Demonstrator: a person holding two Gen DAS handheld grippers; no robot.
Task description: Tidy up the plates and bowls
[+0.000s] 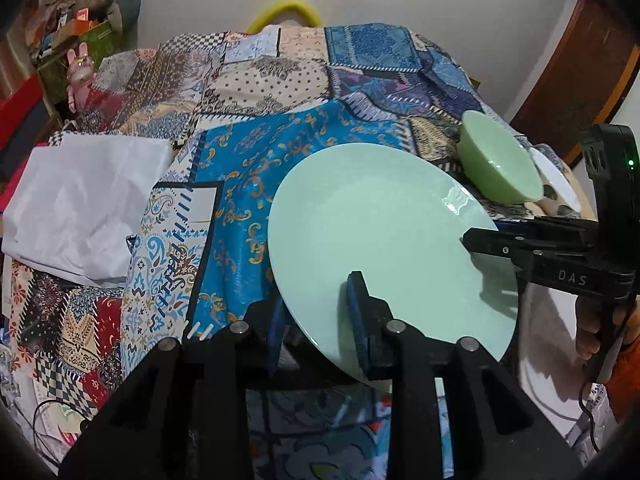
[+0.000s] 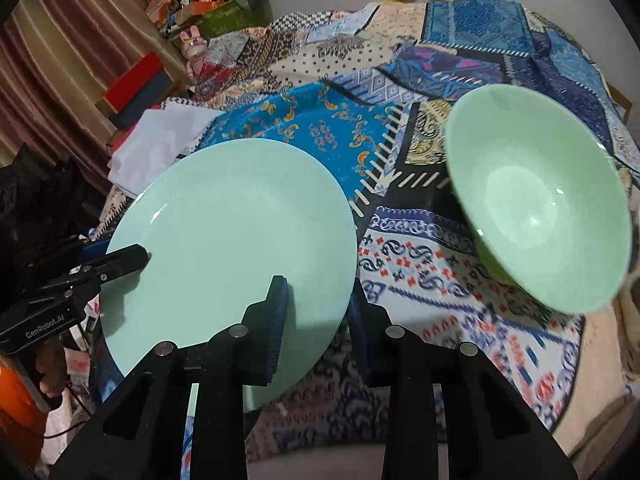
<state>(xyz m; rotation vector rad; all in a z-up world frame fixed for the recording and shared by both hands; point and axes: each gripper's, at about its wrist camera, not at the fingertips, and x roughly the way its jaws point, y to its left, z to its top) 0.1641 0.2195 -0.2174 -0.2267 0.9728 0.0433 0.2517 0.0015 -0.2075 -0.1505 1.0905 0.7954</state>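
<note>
Patchwork cloth [image 2: 420,248] in blue, cream and black panels covers the whole table, with a pale wall behind it at twelve o'clock and a heap of boxes and a stuffed toy in the far corner at about eleven.

Both grippers grip one mint-green plate [image 1: 384,240], which is tilted above the cloth. In the left wrist view the left gripper [image 1: 320,316] has its jaws narrow on the plate's near rim at six o'clock: one blue-padded finger lies on the top face, the other sits under the edge. The right gripper [image 1: 480,240] comes in from three o'clock and pinches the opposite rim the same way; a hand [image 1: 592,332] with an orange sleeve holds its handle.

From the right wrist view the plate fills the lower left, and a light green bowl [image 2: 536,200] is at about two o'clock over the cloth, well apart from the plate and leaning toward the camera. White paper [image 1: 84,204] lies crumpled on the cloth at nine o'clock in the left wrist view.
</note>
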